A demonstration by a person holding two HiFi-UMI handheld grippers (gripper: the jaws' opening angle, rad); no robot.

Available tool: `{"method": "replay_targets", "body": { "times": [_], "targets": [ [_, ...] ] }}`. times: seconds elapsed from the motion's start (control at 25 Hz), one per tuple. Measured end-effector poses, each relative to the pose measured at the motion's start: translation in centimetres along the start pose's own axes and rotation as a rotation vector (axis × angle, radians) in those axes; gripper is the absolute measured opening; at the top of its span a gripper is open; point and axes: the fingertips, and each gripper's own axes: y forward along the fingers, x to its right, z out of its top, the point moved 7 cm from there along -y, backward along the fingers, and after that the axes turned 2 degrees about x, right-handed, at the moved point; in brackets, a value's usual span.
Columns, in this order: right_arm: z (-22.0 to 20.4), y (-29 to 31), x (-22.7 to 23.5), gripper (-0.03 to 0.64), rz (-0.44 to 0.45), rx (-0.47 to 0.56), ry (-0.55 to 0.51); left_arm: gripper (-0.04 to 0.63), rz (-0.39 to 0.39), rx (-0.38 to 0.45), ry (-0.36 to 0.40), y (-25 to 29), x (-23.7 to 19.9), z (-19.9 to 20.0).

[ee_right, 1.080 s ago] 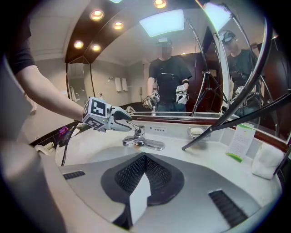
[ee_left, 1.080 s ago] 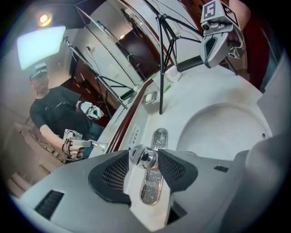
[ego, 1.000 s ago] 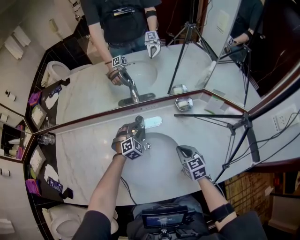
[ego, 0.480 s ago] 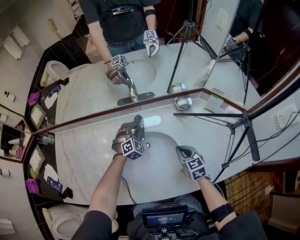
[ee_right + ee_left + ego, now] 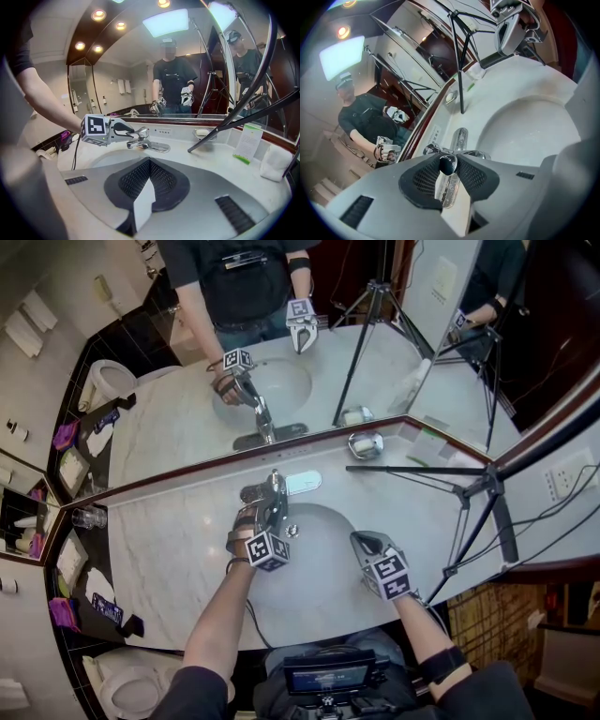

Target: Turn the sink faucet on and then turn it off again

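White marble counter (image 5: 169, 549) runs along mirror. Oval sink (image 5: 323, 545) sunk at centre. Chrome faucet (image 5: 302, 484) fixed at sink's back rim. Soap dish (image 5: 367, 445) right of faucet, against mirror. Tripod leg (image 5: 412, 471) footed just beside dish. Upright card (image 5: 247, 139) further right. Glass (image 5: 91, 517) at left end.

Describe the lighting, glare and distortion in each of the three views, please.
Head view: even light, sharp; the mirror doubles the faucet. Left gripper view: strong fisheye, dark corners, a washed-out light panel at upper left; the faucet lever close up is fairly sharp. Right gripper view: fisheye bends the tripod leg; the spotlights bloom white.
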Motion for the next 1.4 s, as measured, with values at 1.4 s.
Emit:
{"method": "replay_targets", "body": {
  "times": [1.4],
  "targets": [
    [3.7, 0.6, -2.1, 0.023, 0.061, 0.096, -0.071, 0.003, -0.043, 0.152, -0.452, -14.2, -2.6, 0.9]
  ]
}}
